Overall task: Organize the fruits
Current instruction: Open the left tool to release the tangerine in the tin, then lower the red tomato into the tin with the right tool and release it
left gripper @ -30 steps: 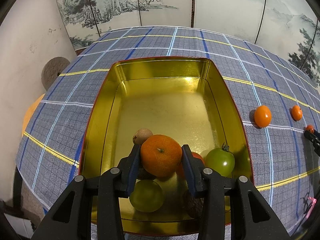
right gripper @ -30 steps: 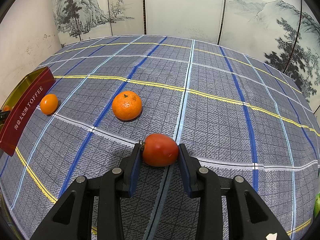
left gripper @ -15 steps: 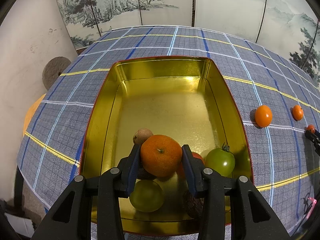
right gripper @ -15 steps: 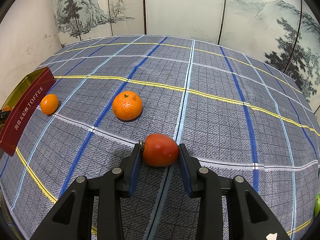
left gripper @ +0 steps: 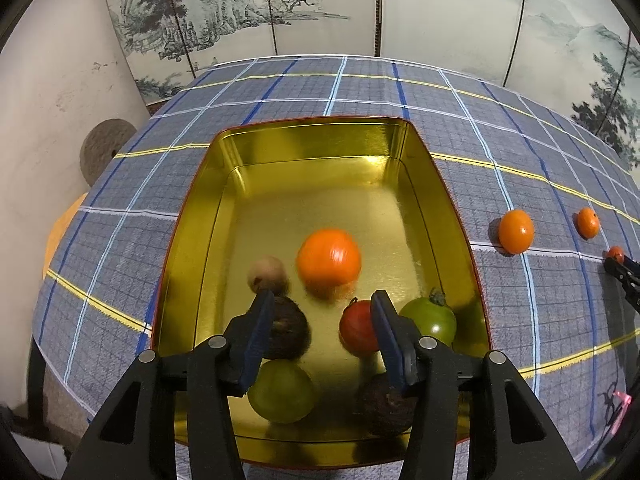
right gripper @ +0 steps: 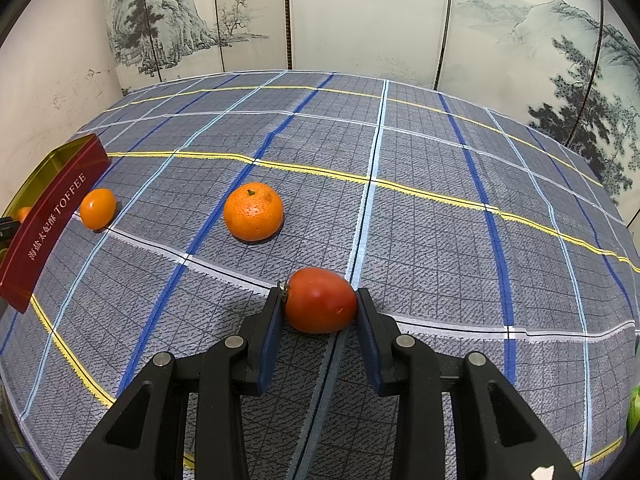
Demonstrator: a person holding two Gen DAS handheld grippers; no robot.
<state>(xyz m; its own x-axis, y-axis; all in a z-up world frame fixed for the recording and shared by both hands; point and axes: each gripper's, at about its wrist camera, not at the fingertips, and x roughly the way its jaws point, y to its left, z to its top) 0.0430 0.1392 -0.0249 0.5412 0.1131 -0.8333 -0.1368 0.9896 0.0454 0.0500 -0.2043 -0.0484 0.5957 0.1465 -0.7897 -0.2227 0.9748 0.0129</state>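
Note:
My left gripper (left gripper: 320, 300) hangs over the near end of the gold tin (left gripper: 316, 136); its jaws are opening with nothing between them. A motion-blurred orange (left gripper: 329, 262) lies free on the tin floor just beyond the fingertips. Around it sit a pale brown fruit (left gripper: 267, 274), two dark brown fruits (left gripper: 290, 332), a red tomato (left gripper: 358, 330), a green tomato (left gripper: 430, 318) and a yellow-green fruit (left gripper: 282, 394). My right gripper (right gripper: 318, 300) is shut on a red tomato (right gripper: 320, 299) just above the cloth.
Two oranges (left gripper: 516, 231) (left gripper: 588, 223) lie on the checked cloth right of the tin; the same two appear as the big orange (right gripper: 253, 212) and small orange (right gripper: 97, 209). The tin's red side (right gripper: 52, 216) reads TOFFEE. A painted screen (right gripper: 360, 16) stands behind.
My left gripper's jaws spread apart and let go of the orange, which dropped onto the tin floor ahead of the fingers. The right gripper and its tomato stayed put.

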